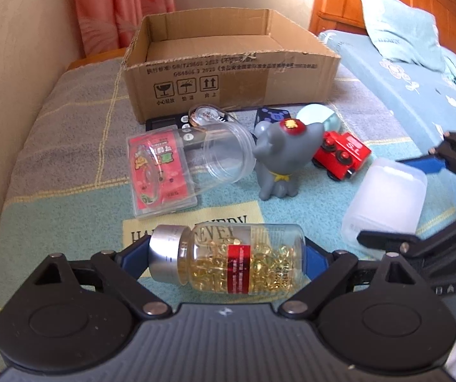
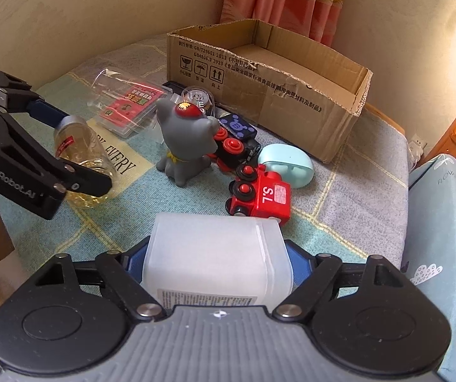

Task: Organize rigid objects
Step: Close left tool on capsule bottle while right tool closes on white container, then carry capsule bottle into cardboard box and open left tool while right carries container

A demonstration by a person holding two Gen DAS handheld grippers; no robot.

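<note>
My left gripper [image 1: 228, 254] is shut on a clear bottle of yellow capsules [image 1: 228, 259] with a silver cap, held sideways above the blanket; the bottle also shows in the right wrist view [image 2: 78, 156]. My right gripper [image 2: 216, 264] is shut on a frosted white plastic box [image 2: 215, 258], which shows at the right of the left wrist view [image 1: 384, 200]. An open cardboard box [image 1: 228, 73], apparently empty, stands at the back of the surface [image 2: 269, 82].
On the checked blanket [image 1: 68, 146] lie a grey cat figure [image 1: 278, 159], a red toy train [image 1: 342, 154], a clear jar [image 1: 224, 156], a red card case [image 1: 161, 175], a mint case [image 2: 286, 164] and a dark blue block [image 2: 237, 125]. A bed [image 1: 403, 73] is at the right.
</note>
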